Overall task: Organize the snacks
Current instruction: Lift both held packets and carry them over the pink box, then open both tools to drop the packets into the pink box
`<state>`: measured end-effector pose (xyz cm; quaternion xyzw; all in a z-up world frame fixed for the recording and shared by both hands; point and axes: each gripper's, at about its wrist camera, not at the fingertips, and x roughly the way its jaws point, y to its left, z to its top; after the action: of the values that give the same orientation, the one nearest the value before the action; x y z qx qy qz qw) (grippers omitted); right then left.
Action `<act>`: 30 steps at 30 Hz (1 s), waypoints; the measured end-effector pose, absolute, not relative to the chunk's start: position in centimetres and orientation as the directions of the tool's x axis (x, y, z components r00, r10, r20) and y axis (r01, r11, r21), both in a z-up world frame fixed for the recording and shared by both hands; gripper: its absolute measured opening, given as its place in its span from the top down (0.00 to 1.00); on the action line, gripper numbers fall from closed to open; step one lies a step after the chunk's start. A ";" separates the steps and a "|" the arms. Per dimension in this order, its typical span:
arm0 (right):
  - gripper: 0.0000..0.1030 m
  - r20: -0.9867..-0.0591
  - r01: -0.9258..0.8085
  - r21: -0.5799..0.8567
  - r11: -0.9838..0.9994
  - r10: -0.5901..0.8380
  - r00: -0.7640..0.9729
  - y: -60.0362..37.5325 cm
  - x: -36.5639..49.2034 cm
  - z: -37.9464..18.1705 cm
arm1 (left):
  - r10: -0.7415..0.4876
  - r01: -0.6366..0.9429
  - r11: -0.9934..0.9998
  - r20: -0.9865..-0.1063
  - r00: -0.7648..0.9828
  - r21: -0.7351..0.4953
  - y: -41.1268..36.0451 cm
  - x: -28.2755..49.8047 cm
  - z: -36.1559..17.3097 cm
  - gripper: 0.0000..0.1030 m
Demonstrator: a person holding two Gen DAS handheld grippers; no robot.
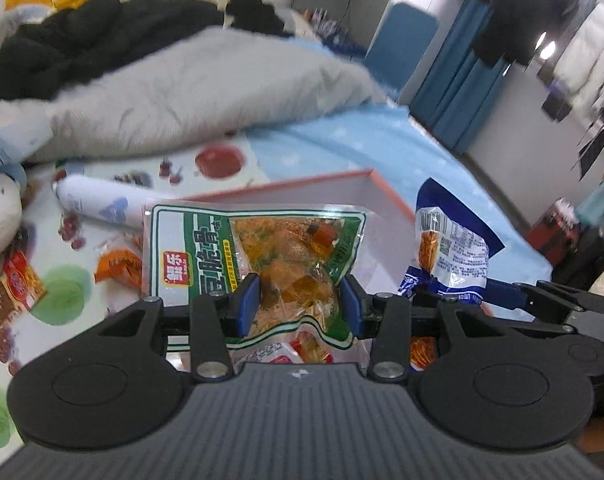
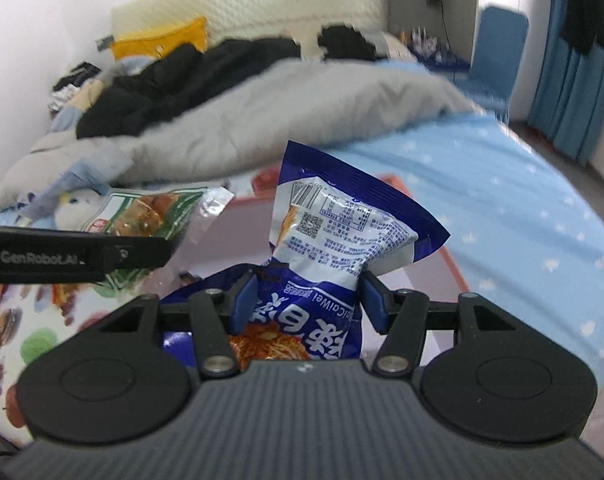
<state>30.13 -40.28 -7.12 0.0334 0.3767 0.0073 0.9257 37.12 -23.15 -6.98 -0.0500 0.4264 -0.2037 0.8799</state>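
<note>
My left gripper [image 1: 297,304] clamps the green pack [image 1: 257,256], held above the pink box [image 1: 386,196], probably over its left part. My right gripper [image 2: 308,300] pinches the blue pack [image 2: 334,240] beside it.

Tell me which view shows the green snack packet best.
Left wrist view: the green snack packet fills the centre, label readable, clamped by the left gripper. The right wrist view shows only part of it, behind the other gripper's arm.
</note>
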 end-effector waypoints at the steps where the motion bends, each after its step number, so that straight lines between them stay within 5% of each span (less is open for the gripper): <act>1: 0.43 -0.708 0.014 0.071 0.997 0.040 0.705 -40.4 30.3 -7.8 | -0.392 0.308 0.916 -0.743 0.542 -0.258 -23.3 37.7 -7.7 0.52; 15: 0.42 -0.791 0.022 0.123 0.992 0.084 0.606 -42.8 34.0 -14.2 | -0.306 0.262 0.944 -0.829 0.469 -0.200 -23.8 42.1 -13.2 0.42; 22: 0.31 -0.802 0.019 0.120 0.993 0.086 0.591 -42.9 34.0 -14.7 | -0.301 0.238 0.949 -0.815 0.496 -0.205 -23.3 41.9 -12.9 0.35; 30: 0.31 -0.769 0.016 0.173 0.985 0.125 0.628 -42.7 33.1 -12.7 | -0.301 0.239 0.950 -0.783 0.545 -0.198 -22.1 40.8 -10.2 0.35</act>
<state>33.06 -42.71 -12.67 0.0817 0.4305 0.0302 0.8984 40.82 -22.14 -10.18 -0.0340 0.4515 -0.1537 0.8783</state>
